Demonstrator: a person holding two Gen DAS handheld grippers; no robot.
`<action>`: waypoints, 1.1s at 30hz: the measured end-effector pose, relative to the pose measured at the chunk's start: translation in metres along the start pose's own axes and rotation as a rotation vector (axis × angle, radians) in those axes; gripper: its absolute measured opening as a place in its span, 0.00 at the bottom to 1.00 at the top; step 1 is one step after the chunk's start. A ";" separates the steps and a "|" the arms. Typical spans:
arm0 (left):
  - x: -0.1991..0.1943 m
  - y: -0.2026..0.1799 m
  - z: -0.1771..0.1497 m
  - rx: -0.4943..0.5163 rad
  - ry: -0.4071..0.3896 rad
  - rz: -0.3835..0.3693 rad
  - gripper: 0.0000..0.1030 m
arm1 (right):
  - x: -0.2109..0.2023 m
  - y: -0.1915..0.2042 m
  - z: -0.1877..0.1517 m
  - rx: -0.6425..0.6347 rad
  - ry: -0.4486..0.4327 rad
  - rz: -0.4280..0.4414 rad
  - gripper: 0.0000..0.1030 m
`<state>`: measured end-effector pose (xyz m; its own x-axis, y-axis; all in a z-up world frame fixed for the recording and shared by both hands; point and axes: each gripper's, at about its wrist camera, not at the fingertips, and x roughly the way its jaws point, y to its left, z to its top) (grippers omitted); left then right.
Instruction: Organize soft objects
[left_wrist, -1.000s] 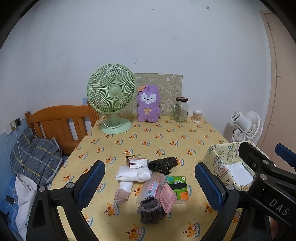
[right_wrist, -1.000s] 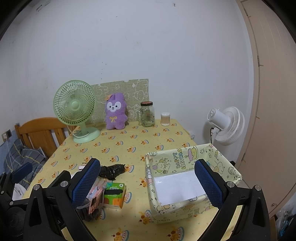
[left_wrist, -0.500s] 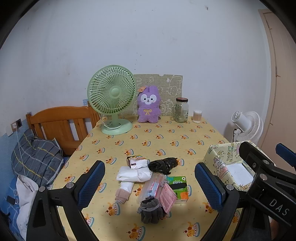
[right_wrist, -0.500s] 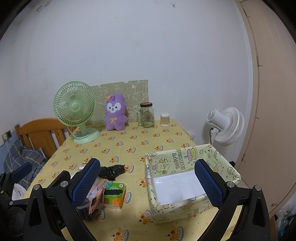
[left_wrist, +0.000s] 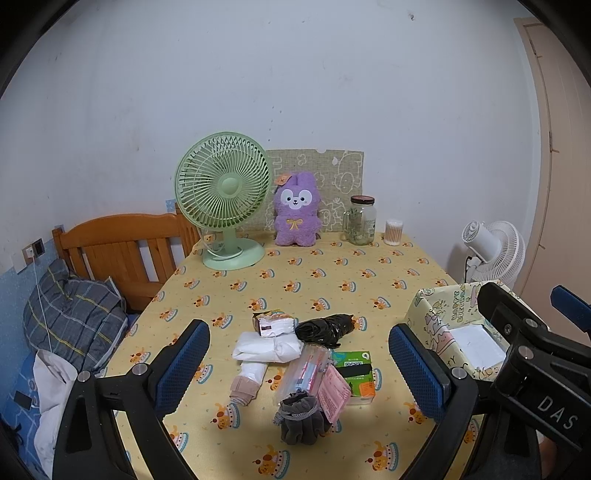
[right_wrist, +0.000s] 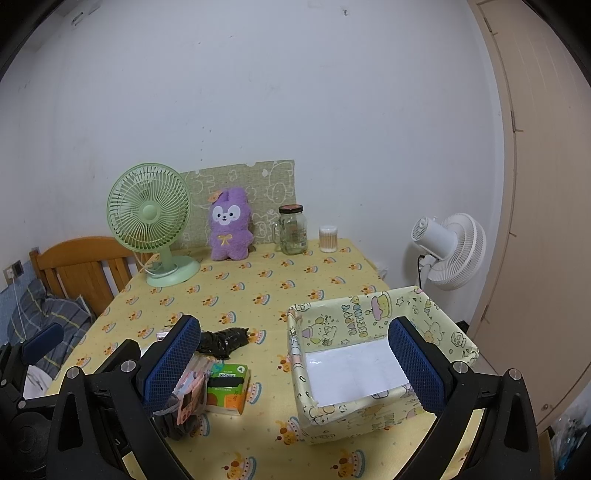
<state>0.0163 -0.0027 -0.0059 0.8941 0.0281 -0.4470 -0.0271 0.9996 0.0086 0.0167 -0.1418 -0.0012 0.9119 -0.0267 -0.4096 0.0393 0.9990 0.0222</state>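
Both tools spread and empty: left tool (left_wrist: 299, 363) above the soft pile (left_wrist: 295, 354), right tool (right_wrist: 295, 362) over the box (right_wrist: 373, 332).

A table (left_wrist: 295, 280) in yellow patterned cloth carries a green fan (left_wrist: 225, 199), purple plush (left_wrist: 295, 214) and jar (left_wrist: 360, 221) far, a patterned box (right_wrist: 373, 354) near right, small soft items (left_wrist: 295, 354) near centre.
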 end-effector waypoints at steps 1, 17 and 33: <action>0.000 0.000 0.000 0.000 -0.001 -0.001 0.96 | -0.001 0.000 0.000 0.002 0.000 0.000 1.00; -0.006 -0.004 0.000 0.004 -0.020 -0.015 0.95 | -0.004 -0.002 0.001 0.014 0.000 0.003 1.00; 0.005 -0.007 -0.015 0.033 0.010 -0.024 0.89 | 0.010 0.005 -0.015 0.034 0.041 0.041 0.95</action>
<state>0.0144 -0.0095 -0.0215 0.8898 0.0044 -0.4564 0.0090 0.9996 0.0273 0.0201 -0.1363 -0.0185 0.8957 0.0166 -0.4443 0.0164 0.9974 0.0704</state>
